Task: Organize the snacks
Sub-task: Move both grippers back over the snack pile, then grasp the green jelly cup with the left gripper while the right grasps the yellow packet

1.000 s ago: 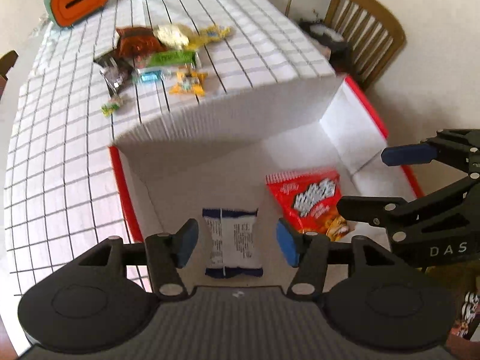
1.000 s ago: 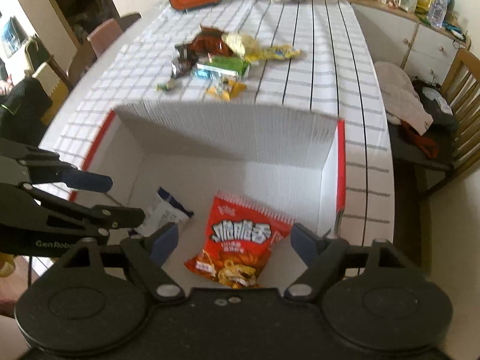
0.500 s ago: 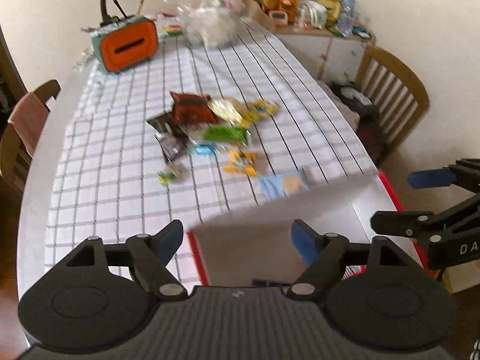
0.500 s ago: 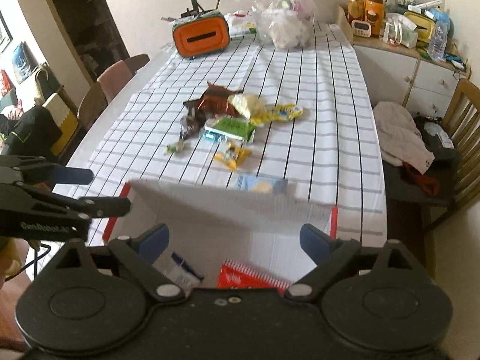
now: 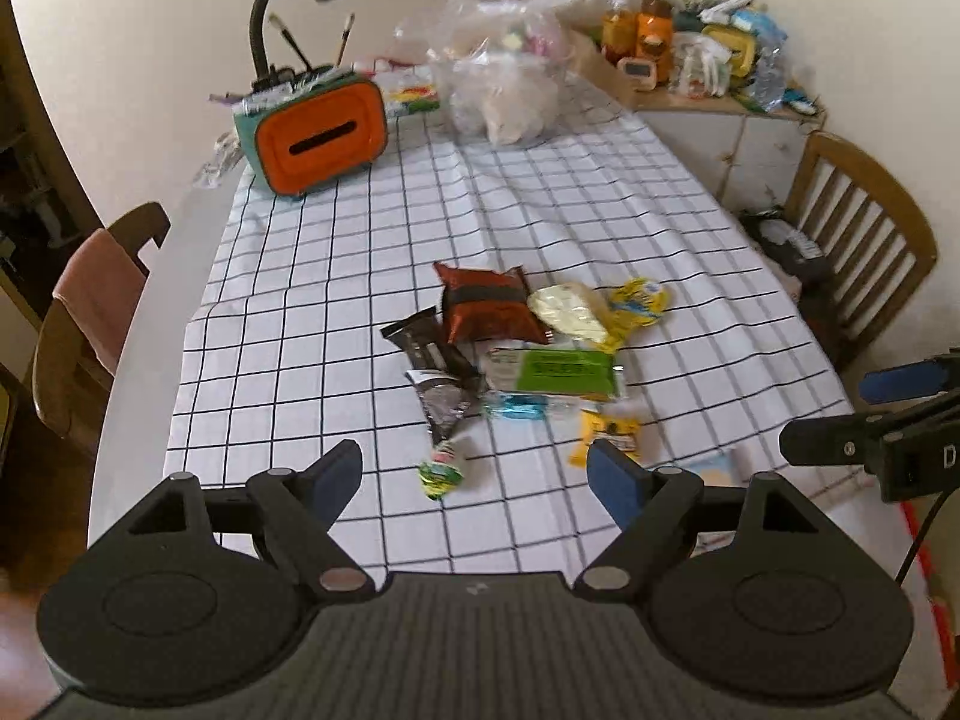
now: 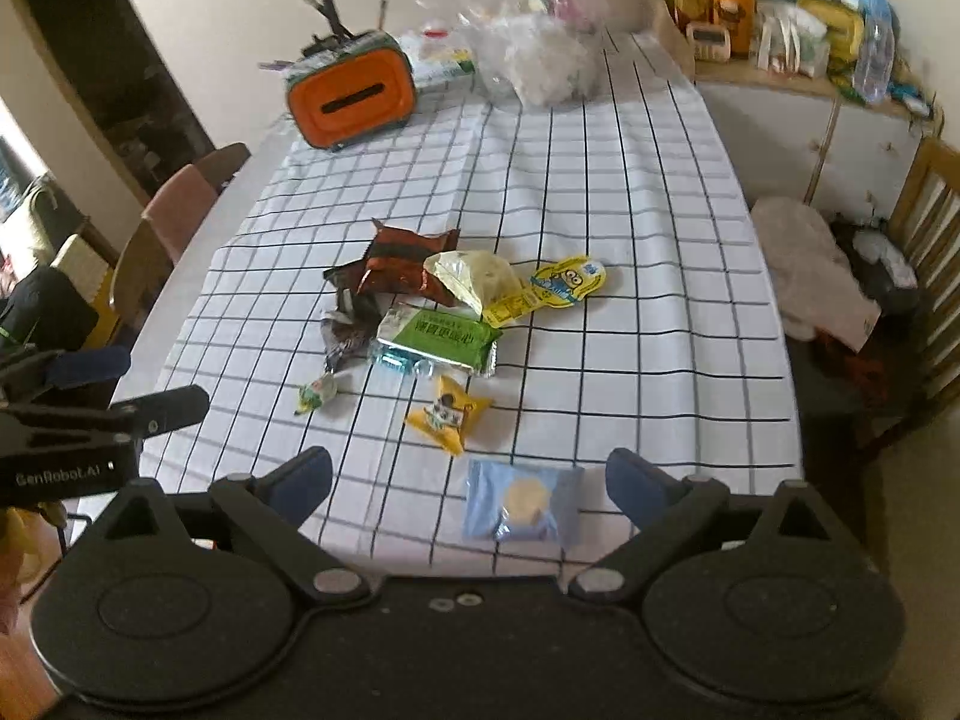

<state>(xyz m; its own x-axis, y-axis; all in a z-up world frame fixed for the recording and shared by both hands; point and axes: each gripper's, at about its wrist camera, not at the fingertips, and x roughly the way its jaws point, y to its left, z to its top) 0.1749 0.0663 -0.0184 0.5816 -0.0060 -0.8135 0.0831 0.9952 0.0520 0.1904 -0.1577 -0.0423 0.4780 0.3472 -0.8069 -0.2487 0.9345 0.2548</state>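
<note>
Left gripper (image 5: 474, 480): jaws wide apart, empty, above the near tablecloth (image 5: 336, 300). Right gripper (image 6: 468, 483): jaws spread, empty, blue packet (image 6: 523, 509) lying between them. Snack pile (image 6: 432, 312): mid-table, beyond; yellow packet (image 6: 449, 414) nearest. Orange case (image 6: 351, 97): far left.

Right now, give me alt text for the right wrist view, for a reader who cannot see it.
The open, empty right gripper hangs over a checked tablecloth, a pale blue snack packet lying between its fingers. Farther off lies a loose pile of snacks, including a green packet and a small yellow packet; the left gripper shows at the left edge.
</note>
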